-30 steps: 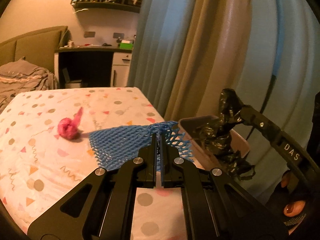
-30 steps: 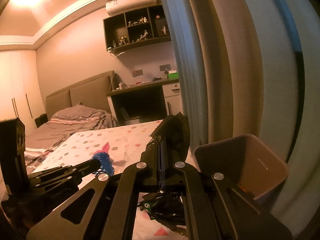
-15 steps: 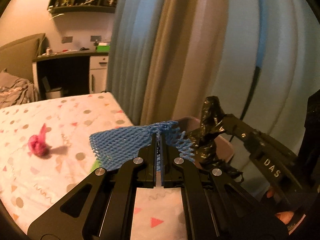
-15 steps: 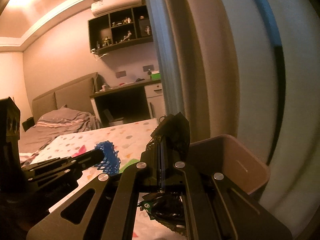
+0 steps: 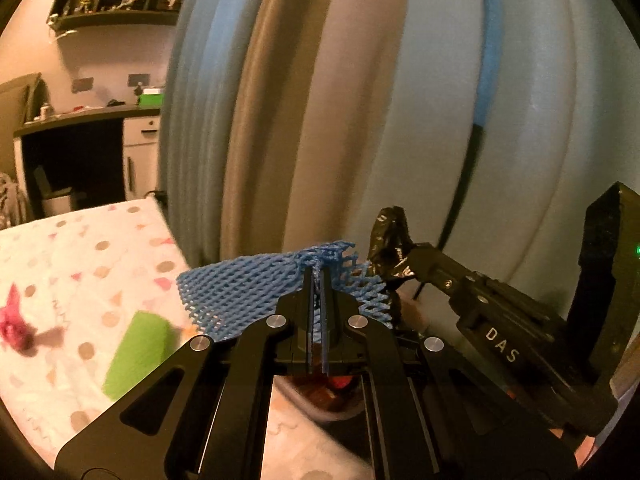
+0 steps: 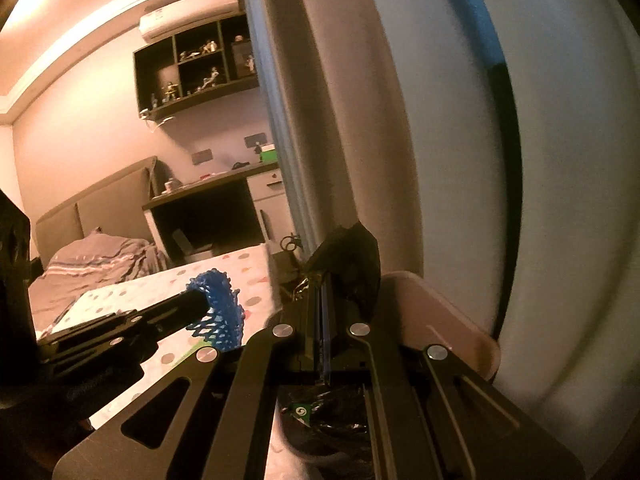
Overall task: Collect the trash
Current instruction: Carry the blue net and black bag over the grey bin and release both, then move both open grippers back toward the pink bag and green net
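The blue foam net (image 5: 248,284) is hanging pinched in the left gripper (image 5: 318,280), whose jaws are clenching its bunched middle, above the bin (image 6: 440,304) at the counter's right edge. It looks light, soft and floppy, so the middle is a good place to hold. The right gripper (image 6: 322,280) is squeezing a crinkly black plastic bag (image 6: 352,256). Only the left view is showing a green piece (image 5: 138,352) and a pink wad (image 5: 14,326) lying on the spotted counter (image 5: 80,264).

Blue foam mesh (image 5: 256,284), glossy crinkled black plastic bag (image 5: 390,236), cloth curtain (image 5: 320,100).
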Demonstrator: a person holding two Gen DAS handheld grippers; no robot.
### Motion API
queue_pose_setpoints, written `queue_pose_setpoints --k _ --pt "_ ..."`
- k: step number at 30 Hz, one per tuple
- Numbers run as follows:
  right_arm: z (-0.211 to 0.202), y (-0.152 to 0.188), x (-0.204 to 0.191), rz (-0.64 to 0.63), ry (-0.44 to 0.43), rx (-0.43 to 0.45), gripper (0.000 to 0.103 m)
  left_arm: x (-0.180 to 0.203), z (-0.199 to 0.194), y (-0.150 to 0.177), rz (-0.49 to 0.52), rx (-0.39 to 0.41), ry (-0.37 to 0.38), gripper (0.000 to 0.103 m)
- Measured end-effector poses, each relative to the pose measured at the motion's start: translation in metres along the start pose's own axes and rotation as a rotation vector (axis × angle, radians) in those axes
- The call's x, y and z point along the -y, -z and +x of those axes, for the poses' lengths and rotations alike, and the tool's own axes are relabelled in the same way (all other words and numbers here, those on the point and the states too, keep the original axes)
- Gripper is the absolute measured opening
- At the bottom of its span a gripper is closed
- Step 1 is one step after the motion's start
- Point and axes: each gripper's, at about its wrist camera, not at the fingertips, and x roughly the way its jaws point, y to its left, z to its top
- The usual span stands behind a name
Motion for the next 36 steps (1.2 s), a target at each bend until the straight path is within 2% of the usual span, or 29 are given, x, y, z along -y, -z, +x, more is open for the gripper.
queue_pose_setpoints --k 5,17,27,29,30,31,33,36 --pt "0.009 -0.002 0.009 0.015 0.02 -0.01 0.002 -0.003 0.024 0.001 -0.028 -0.02 0.083 0.002" --pt "0.036 0.003 0.014 0.02 0.054 -0.039 0.002 -0.009 0.067 0.02 -0.031 -0.105 0.1 0.002" --pt "0.05 0.006 0.02 0.028 0.065 -0.063 0.002 -0.001 0.084 0.033 -0.016 -0.155 0.146 0.002" --pt "0.052 0.007 0.022 0.03 0.064 -0.068 0.002 0.0 0.088 0.035 -0.007 -0.172 0.143 0.01" --pt "0.054 0.007 0.022 0.03 0.063 -0.071 0.002 -0.001 0.089 0.036 -0.004 -0.178 0.137 0.025" --pt "0.055 0.008 0.024 0.031 0.063 -0.074 0.002 -0.002 0.09 0.038 -0.006 -0.186 0.137 0.046" --pt "0.057 0.01 0.025 0.032 0.059 -0.078 0.002 -0.005 0.089 0.039 -0.018 -0.18 0.134 0.068" --pt "0.06 0.011 0.027 0.031 0.06 -0.088 0.002 -0.008 0.087 0.042 -0.023 -0.185 0.123 0.077"
